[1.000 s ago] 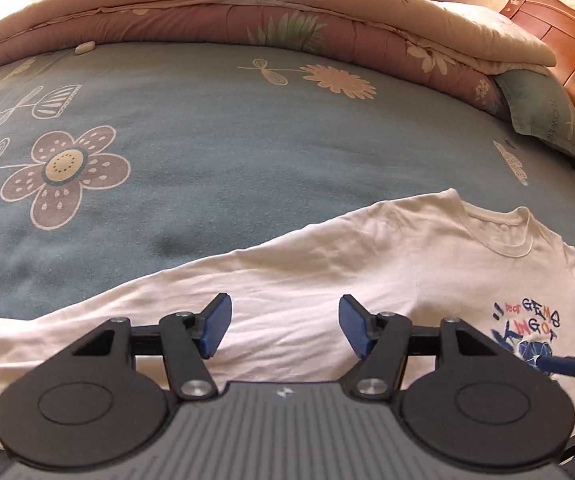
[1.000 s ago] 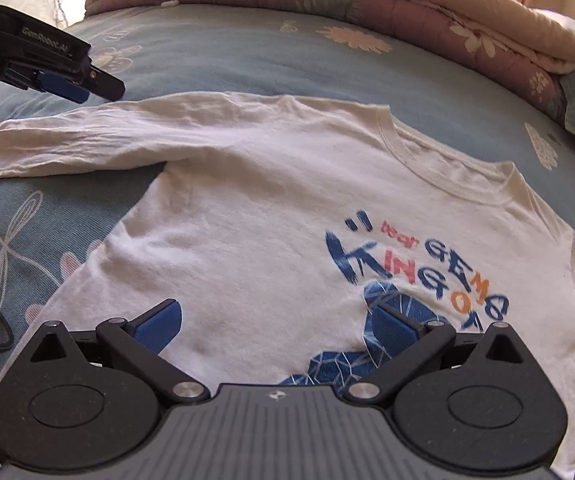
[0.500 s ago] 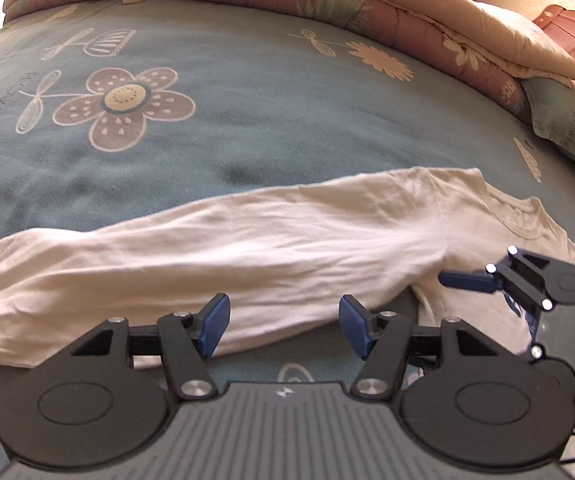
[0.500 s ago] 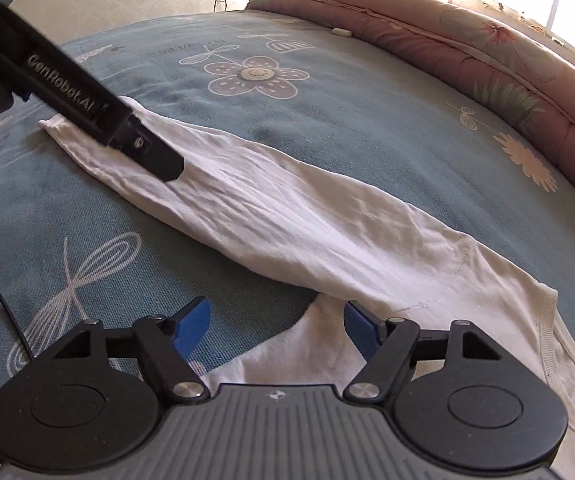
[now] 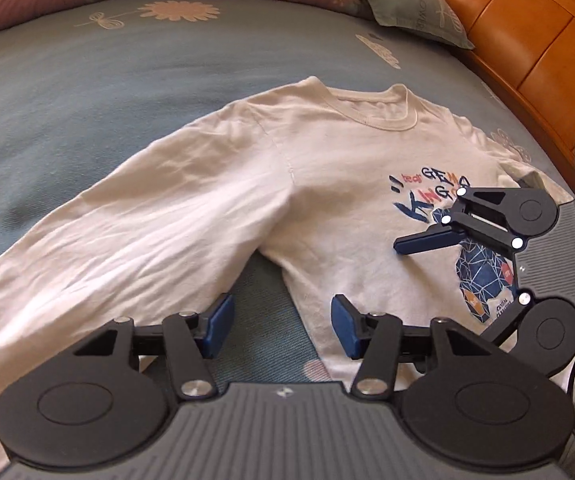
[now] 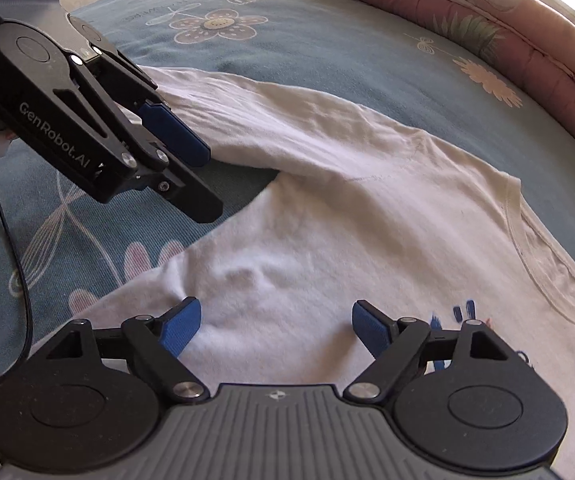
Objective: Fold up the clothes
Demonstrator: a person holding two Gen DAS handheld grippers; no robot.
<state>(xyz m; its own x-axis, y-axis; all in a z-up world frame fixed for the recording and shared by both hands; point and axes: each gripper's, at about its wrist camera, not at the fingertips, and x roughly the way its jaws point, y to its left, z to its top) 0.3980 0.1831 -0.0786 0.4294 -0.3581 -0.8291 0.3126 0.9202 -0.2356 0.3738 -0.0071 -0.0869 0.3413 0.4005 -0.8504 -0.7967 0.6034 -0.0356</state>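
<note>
— While the left claw (image 5: 279, 330) hangs over the armpit of the shirt (image 5: 327, 168), how do its jaws stand?
— Half apart, just closed in a little, gripping nothing; the gap frames bare bedspread (image 5: 107, 64) between sleeve and body.
— And the right claw (image 6: 273, 330)?
— Wide, just opened further, empty, its blue pads (image 6: 179, 326) low over the shirt's chest; I cannot tell whether they touch the cloth.
— Where does the shirt lie?
— Flat on the bed, front up, print showing, one long sleeve (image 5: 99, 248) stretched out sideways. Beyond it sit a folded quilt (image 6: 487, 12), a pillow (image 5: 411, 4) and a wooden headboard (image 5: 527, 32).
</note>
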